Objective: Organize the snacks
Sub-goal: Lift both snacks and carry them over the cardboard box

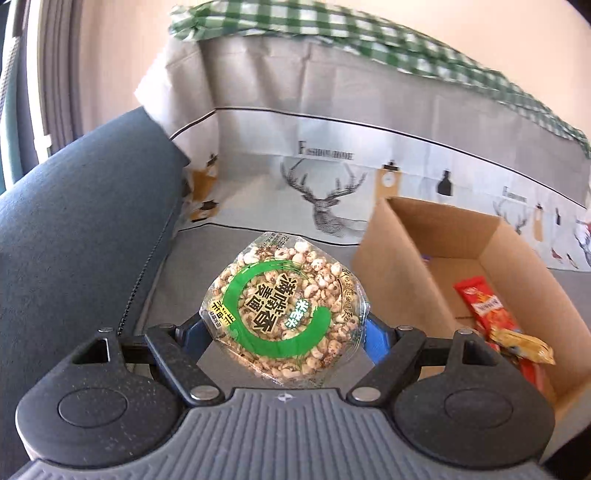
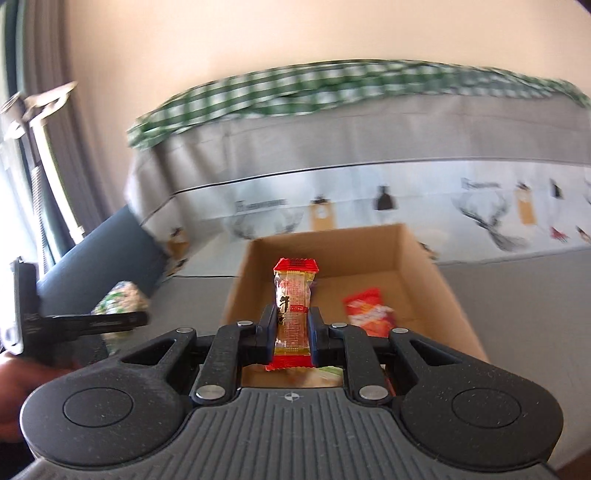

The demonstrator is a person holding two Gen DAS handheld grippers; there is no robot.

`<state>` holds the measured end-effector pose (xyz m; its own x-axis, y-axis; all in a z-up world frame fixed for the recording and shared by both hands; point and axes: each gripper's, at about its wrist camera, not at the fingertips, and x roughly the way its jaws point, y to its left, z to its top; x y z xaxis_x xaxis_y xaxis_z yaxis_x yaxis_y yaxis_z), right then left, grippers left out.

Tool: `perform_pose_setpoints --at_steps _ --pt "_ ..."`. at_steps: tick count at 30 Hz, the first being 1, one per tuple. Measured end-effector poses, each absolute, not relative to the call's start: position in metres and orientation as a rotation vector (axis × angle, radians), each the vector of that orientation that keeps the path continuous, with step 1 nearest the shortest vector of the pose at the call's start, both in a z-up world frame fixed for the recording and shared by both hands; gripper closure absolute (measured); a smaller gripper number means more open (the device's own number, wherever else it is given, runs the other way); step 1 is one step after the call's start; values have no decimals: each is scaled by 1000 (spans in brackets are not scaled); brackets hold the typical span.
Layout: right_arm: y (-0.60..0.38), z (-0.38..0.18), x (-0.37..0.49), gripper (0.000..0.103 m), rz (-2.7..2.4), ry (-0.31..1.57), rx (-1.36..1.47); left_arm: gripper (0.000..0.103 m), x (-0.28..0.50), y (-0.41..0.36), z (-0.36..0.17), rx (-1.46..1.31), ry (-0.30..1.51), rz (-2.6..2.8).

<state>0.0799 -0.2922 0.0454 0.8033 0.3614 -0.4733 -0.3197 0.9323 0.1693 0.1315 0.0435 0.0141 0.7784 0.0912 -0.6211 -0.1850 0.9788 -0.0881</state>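
My left gripper [image 1: 284, 328] is shut on a round puffed-grain cake pack [image 1: 284, 306] with a green ring label, held above the grey sofa seat, left of the cardboard box [image 1: 391, 266]. My right gripper [image 2: 293, 328] is shut on a narrow red-ended snack bar [image 2: 293, 310], held upright over the near edge of the cardboard box [image 2: 236, 291]. The box holds a red snack packet [image 2: 367, 312], also in the left wrist view [image 1: 487, 306], and a yellow wrapped snack [image 1: 524, 345]. The left gripper and its pack [image 2: 120, 297] show at the left of the right wrist view.
A dark blue sofa armrest [image 1: 74, 229] rises on the left. A deer-print cover [image 1: 325, 177] hangs over the backrest, with a green checked cloth [image 1: 332, 26] on top. Grey seat surface [image 2: 524, 314] lies to the right of the box.
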Motion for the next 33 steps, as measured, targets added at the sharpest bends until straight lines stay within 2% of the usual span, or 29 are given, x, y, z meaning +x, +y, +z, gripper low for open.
perform_pose_setpoints --at_steps 11,19,33 --pt "-333 -2 61 85 306 467 122 17 92 18 25 -141 594 83" --pt "-340 -15 68 85 326 443 177 17 44 -7 37 -169 423 -57" --pt "-347 -19 73 85 361 429 195 18 -5 -59 33 -114 460 -128"
